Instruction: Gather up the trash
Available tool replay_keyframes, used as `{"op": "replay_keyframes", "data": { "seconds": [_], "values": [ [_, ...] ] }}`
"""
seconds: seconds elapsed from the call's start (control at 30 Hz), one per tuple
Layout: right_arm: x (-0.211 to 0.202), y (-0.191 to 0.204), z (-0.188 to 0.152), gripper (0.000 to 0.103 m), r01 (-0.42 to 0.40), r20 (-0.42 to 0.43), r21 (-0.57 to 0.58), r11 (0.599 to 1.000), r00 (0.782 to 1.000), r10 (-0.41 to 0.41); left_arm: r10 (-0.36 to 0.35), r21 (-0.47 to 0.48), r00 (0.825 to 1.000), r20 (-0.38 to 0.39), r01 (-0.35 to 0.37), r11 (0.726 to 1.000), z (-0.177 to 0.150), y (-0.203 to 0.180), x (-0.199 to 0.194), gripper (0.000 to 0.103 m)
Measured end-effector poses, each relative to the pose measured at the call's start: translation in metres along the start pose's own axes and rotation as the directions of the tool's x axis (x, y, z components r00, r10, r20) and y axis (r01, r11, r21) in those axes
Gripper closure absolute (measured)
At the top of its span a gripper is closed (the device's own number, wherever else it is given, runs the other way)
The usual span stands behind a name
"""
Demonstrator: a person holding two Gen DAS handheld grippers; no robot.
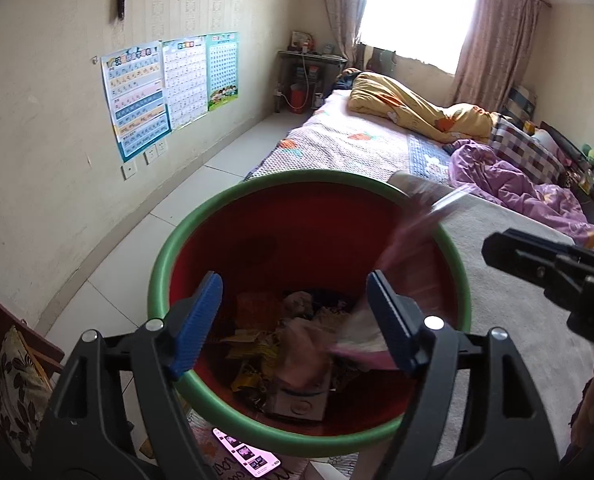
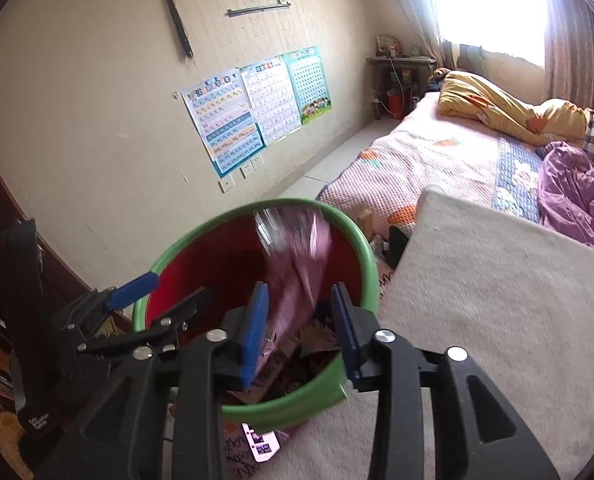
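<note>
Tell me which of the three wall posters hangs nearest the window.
The green-bordered grid poster, with cartoon children along its bottom edge. It is rightmost in the row; the white chart sits in the middle and the blue-striped one farthest from the window.

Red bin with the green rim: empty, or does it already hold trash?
Holds trash: the bin has wrappers and a small box covering its bottom.

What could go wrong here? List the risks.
1. The pink wrapper is blurred in mid-drop, its clear top near the bin rim; it may catch there or tip out onto the floor.
2. The wrapper's lower end lies between the open right gripper's fingers; it could snag on one if the gripper pulls away now.
3. Both grippers crowd the rim, and the left gripper hangs over it; a bump could tip the bin.
</note>
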State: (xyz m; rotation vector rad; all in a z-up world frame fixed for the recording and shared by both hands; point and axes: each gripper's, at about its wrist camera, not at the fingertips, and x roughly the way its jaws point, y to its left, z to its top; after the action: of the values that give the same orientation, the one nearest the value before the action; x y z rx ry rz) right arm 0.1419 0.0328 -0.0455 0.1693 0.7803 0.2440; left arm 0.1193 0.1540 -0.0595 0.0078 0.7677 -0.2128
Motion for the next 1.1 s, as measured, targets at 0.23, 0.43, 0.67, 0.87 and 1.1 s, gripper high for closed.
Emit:
{"op": "replay_keyframes", "data": {
  "seconds": [0.23,0.43,0.67,0.87,1.1],
  "values": [
    [-0.008,0.003,0.005,0.031,-0.003,0.036,-0.019,1.0,0.999,0.004,0.027,-0.046,0.998,0.051,-0.025,0.999,0.002,0.008,-0.013,0.018],
    [-0.033,-0.002,0.003,0.01,0.049,0.096,-0.02,0.999,0.994,-0.047,0.074,-0.089,0.982,0.175,-0.059,0.994,0.009,-0.002,-0.043,0.005],
    [-0.085,-0.019,-0.008,0.007,0.164,0.248,-0.017,0.986,0.956,-0.155,0.142,-0.112,0.928,0.343,-0.11,0.988,0.01,-0.037,-0.089,0.005],
    [-0.118,-0.039,-0.018,0.007,0.233,0.293,-0.012,0.972,0.93,-0.22,0.108,-0.091,0.935,0.338,-0.082,0.992,0.014,-0.061,-0.106,0.005],
    [-0.145,-0.064,-0.031,0.007,0.24,0.285,-0.02,0.971,0.932,-0.225,0.129,-0.113,0.93,0.344,-0.095,0.989,0.003,-0.093,-0.121,0.005]
  ]
}}
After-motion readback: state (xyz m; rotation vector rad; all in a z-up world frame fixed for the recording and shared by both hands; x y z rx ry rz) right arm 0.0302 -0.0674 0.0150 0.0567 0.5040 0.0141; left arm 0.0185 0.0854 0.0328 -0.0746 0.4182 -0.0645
